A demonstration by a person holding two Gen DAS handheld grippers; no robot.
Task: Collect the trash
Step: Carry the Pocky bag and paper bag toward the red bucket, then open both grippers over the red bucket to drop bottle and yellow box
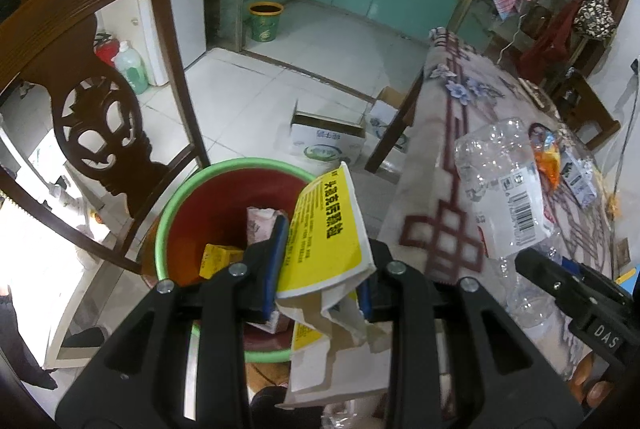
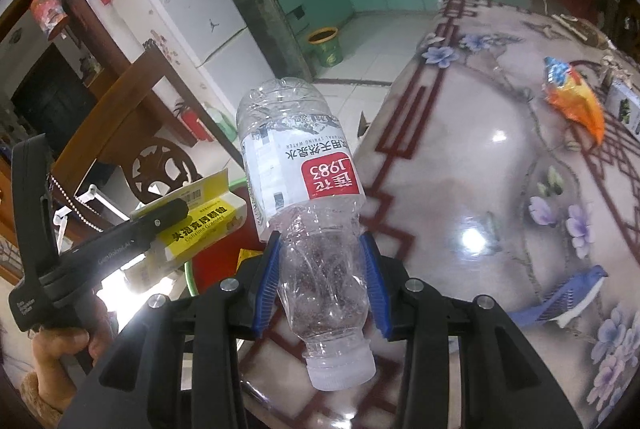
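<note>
My left gripper (image 1: 320,269) is shut on a crushed yellow and white medicine box (image 1: 328,241), held over the open mouth of a red bin with a green rim (image 1: 168,213). Inside the bin lie a small yellow box (image 1: 218,259) and a pinkish wrapper (image 1: 258,225). My right gripper (image 2: 322,253) is shut on a crumpled clear plastic bottle (image 2: 304,165) with a red and white label, its white cap toward the camera. It hangs above the table's left edge, beside the bin. An orange snack wrapper (image 2: 576,97) lies on the table.
The table (image 2: 480,169) has a glossy floral cover and also holds a small carton (image 2: 624,109). A dark wooden chair (image 1: 92,101) stands left of the bin. An open cardboard box (image 1: 328,141) sits on the tiled floor beyond it. A green bucket (image 1: 264,23) stands by the kitchen doorway.
</note>
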